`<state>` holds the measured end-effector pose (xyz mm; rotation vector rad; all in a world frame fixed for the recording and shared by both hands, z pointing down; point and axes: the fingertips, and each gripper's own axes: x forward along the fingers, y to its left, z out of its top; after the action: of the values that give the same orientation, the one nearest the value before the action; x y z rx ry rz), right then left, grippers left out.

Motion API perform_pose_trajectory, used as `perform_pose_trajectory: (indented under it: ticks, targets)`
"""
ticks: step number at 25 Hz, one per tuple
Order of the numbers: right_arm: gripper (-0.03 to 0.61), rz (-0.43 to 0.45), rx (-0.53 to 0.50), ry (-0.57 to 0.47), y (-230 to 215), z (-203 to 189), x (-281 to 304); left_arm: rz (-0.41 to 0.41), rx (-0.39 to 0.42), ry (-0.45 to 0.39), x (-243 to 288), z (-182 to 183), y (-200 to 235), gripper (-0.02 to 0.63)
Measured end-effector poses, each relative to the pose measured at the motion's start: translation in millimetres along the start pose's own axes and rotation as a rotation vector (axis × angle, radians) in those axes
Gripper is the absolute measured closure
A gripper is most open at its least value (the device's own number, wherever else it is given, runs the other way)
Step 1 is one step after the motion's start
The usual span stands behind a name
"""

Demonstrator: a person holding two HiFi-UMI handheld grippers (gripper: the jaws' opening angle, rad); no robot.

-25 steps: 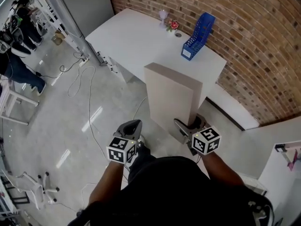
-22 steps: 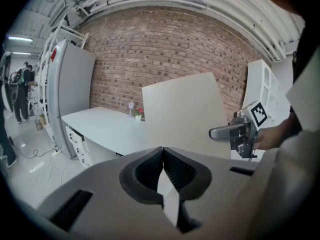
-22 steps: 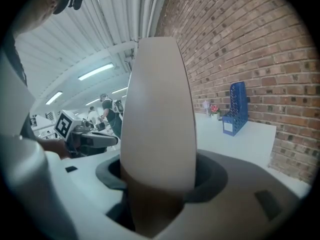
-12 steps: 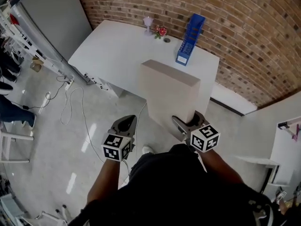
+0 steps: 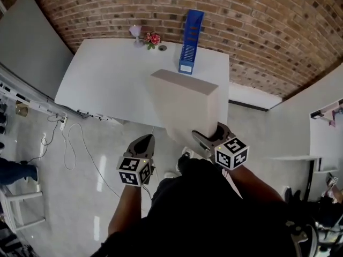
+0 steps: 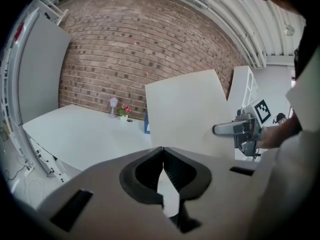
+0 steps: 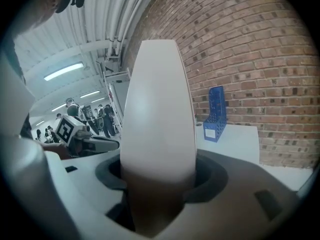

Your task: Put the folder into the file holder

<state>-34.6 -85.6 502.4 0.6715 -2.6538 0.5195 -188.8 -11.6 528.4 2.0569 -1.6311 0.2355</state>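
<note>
A large beige folder (image 5: 185,108) stands upright in front of me, its lower edge clamped between the jaws of my right gripper (image 5: 210,133). In the right gripper view the folder (image 7: 157,114) fills the gap between the pads. The blue file holder (image 5: 190,42) stands on the far side of the white table (image 5: 107,84), against the brick wall, beyond the folder's top edge. My left gripper (image 5: 146,142) hangs to the folder's left, apart from it, jaws shut with nothing in them. The left gripper view shows the folder (image 6: 190,114) and the right gripper (image 6: 235,129) beside it.
A small vase of flowers (image 5: 153,38) and a glass (image 5: 135,33) stand on the table left of the file holder. Cables (image 5: 69,143) trail over the floor at the left. A white shelf unit (image 5: 321,138) stands at the right. People stand far off in the right gripper view.
The head view has swung so that the table and file holder now sit straight ahead. The folder stays in the right gripper, and both grippers keep their places.
</note>
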Motion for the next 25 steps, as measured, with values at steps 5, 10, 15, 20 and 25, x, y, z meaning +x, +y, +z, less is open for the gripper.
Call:
perform_pose_trajectory:
  ticks: [5, 10, 15, 20, 25]
  targets:
    - [0.291, -0.019, 0.038, -0.06, -33, 30, 22, -0.045, 0.055, -0.006, 25, 41, -5, 0.609]
    - [0.291, -0.032, 0.071, -0.141, -69, 64, 43, -0.032, 0.114, 0.046, 55, 63, 13, 0.609]
    - [0.291, -0.062, 0.076, -0.175, -114, 84, 44, -0.013, 0.146, 0.039, 95, 93, 27, 0.609]
    - [0.291, -0.11, 0.087, -0.209, -156, 99, 41, -0.061, 0.188, 0.071, 136, 103, 11, 0.609]
    - [0.291, -0.157, 0.135, -0.238, -171, 102, 38, -0.115, 0.268, 0.126, 156, 105, 9, 0.609]
